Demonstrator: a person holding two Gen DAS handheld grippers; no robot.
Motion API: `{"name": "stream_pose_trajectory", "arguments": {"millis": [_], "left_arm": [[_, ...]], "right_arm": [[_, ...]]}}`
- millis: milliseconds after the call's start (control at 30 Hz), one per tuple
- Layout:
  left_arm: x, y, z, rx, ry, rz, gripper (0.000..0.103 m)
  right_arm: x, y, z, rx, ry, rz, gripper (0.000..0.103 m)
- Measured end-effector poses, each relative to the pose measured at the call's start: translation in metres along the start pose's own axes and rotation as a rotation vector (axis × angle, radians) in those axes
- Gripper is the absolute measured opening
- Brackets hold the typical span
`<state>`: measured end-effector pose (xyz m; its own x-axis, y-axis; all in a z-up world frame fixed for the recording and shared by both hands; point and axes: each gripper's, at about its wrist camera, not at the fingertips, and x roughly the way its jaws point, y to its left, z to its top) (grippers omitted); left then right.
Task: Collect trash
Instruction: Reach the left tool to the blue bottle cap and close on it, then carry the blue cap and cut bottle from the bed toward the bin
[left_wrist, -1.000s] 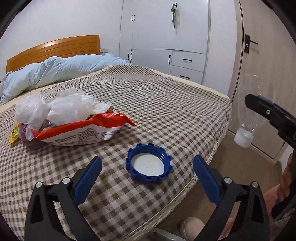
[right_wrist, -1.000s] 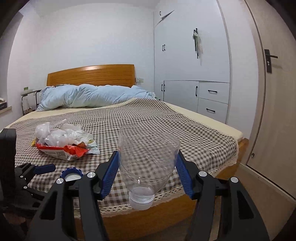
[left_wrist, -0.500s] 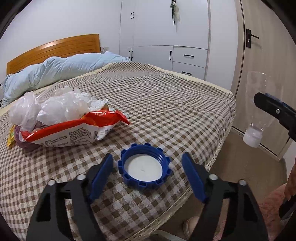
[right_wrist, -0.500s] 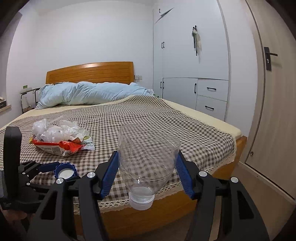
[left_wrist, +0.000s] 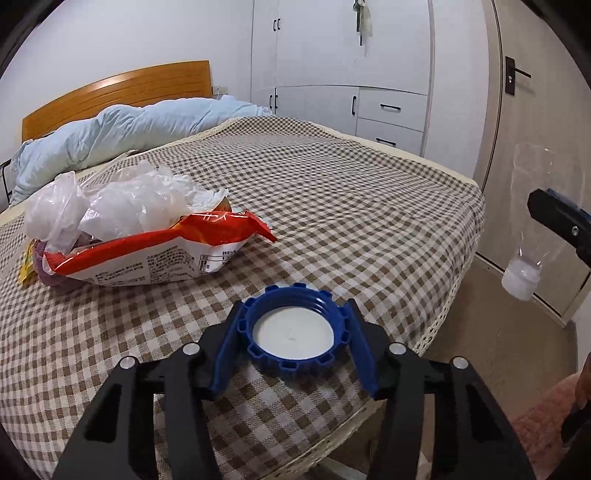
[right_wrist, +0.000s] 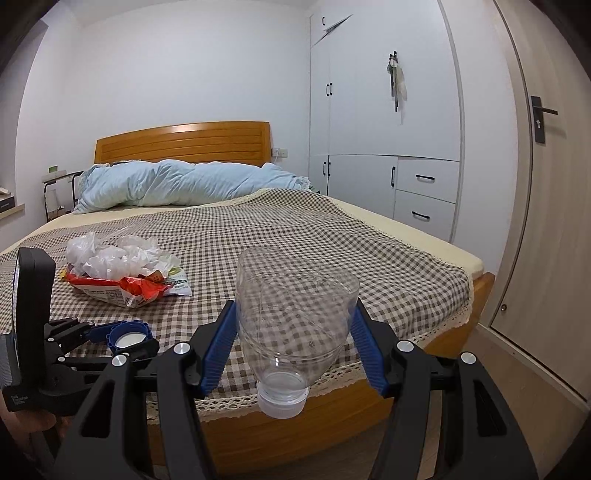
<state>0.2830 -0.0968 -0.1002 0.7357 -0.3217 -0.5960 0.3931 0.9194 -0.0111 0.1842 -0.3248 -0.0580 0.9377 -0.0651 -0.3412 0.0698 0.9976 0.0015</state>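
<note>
A blue screw cap (left_wrist: 293, 334) lies open side up on the checked bedspread (left_wrist: 369, 206), close to the bed's front edge. My left gripper (left_wrist: 295, 305) is closing around it, and both blue pads touch its ribbed rim. In the right wrist view the same cap (right_wrist: 129, 338) sits between the left gripper's fingers (right_wrist: 92, 332). My right gripper (right_wrist: 293, 306) is shut on a cut-off clear bottle top (right_wrist: 291, 332), held upside down with its white cap lowest, off the bed's corner. A red and white snack bag (left_wrist: 147, 258) with crumpled white plastic (left_wrist: 122, 203) on it lies behind and to the left.
A light blue duvet (right_wrist: 184, 182) is bunched at the wooden headboard (right_wrist: 184, 142). White wardrobes with drawers (right_wrist: 424, 192) and a door (right_wrist: 546, 221) stand to the right. The lace-trimmed bed edge (left_wrist: 436, 332) drops to bare floor; something pink (left_wrist: 543, 424) lies on the floor at the lower right.
The left gripper moved forward over the blue cap and its jaws narrowed from wide apart until the pads reached the cap's rim. The right gripper kept still with the bottle top.
</note>
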Motion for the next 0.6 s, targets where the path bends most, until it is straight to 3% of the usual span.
{"name": "stream_pose_trajectory", "arguments": {"millis": [267,600], "left_arm": [[-0.002,0.0,0.0,0.018,-0.004,-0.005,0.051],[-0.01,0.011,0.001,-0.033,-0.01,-0.033,0.051]], "right_arm": [[0.001,0.007,-0.001,-0.016,0.002,0.014,0.059],[-0.001,0.019,-0.003,-0.048,-0.006,0.033,0.059]]}}
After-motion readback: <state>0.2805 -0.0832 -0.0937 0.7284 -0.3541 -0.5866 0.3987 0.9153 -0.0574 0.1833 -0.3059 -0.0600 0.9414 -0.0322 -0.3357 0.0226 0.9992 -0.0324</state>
